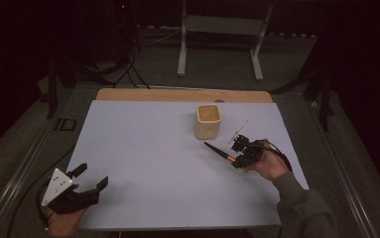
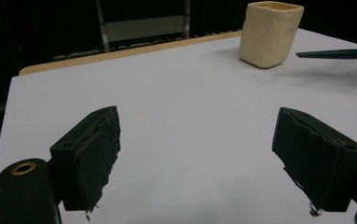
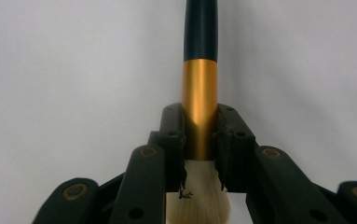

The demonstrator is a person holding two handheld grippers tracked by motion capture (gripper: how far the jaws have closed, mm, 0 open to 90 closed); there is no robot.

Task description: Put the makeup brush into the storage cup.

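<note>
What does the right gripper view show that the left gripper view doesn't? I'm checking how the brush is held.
Right gripper view alone: the right tongs shut on the brush at its gold ferrule, with pale bristles behind the jaws, toward the camera.

Left gripper view alone: the left tongs open with nothing between them, the cream cup standing upright, and the wooden table edge.

Both: the brush's black handle, whose tip lies to the right of the cup, and the white table sheet.
</note>
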